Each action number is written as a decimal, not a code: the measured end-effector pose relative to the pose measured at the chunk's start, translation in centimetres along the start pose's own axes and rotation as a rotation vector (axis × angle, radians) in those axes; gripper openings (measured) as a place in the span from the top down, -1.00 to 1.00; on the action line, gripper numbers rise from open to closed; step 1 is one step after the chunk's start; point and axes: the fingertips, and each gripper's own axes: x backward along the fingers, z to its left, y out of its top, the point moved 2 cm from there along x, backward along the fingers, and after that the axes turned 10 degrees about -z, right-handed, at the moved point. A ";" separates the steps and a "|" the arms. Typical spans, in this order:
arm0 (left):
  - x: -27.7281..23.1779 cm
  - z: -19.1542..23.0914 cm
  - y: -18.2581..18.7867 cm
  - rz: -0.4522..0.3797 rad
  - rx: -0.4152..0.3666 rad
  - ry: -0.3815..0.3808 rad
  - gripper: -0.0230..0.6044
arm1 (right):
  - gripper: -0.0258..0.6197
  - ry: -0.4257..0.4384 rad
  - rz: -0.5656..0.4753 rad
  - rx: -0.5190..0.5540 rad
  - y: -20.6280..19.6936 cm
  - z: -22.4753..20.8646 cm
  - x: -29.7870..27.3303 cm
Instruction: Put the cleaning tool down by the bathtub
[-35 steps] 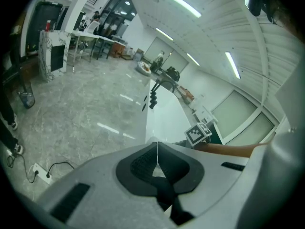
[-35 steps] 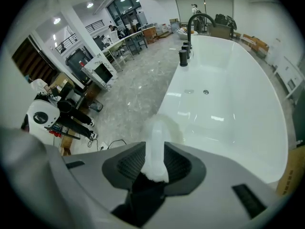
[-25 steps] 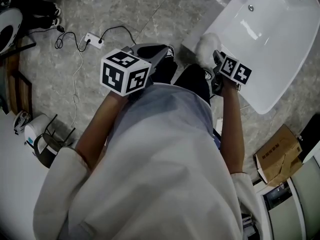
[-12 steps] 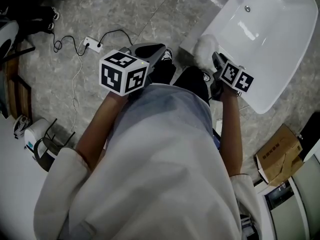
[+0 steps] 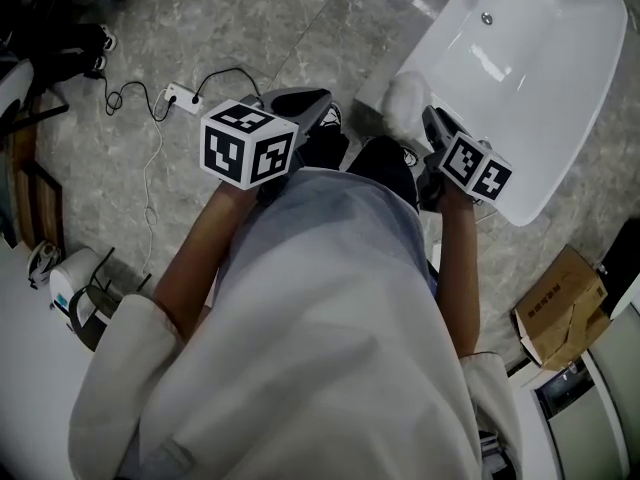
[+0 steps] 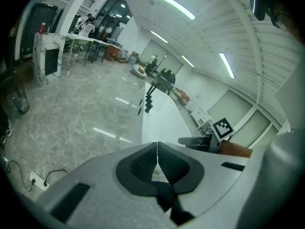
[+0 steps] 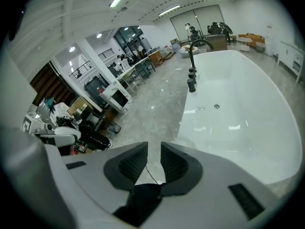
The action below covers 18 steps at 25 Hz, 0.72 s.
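Left gripper [image 6: 157, 147]: I read fingers closed, empty. Right gripper [image 7: 154, 152]: fingers slightly apart. Fluffy cleaning tool [image 5: 403, 103] at bathtub [image 5: 545, 88] rim.

No legible text or numbers

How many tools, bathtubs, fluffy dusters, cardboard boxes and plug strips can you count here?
tools: 2 (left tool, right tool)
bathtub: 1
fluffy white duster: 1
cardboard box: 1
plug strip: 1
Total: 6
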 end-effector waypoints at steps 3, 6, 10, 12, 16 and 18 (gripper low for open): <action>-0.5 -0.3 0.2 0.002 -0.009 -0.010 0.90 | 0.75 0.000 -0.017 0.006 0.7 0.1 0.6; -0.9 -0.4 0.6 -0.002 -0.011 -0.018 0.90 | 0.75 0.004 -0.027 0.004 1.1 0.4 1.1; -1.0 -0.5 1.2 -0.011 -0.028 -0.023 0.90 | 0.79 0.009 -0.039 0.000 1.4 0.7 1.9; -1.1 -0.6 1.5 -0.014 -0.038 -0.028 0.90 | 0.80 0.018 -0.056 -0.002 1.8 0.9 2.3; -1.9 -0.7 2.4 -0.019 -0.055 -0.038 0.90 | 0.83 0.028 -0.098 0.001 2.9 0.9 3.2; -2.2 -0.8 2.8 -0.021 -0.064 -0.041 0.90 | 0.84 0.035 -0.116 0.005 3.4 0.9 3.7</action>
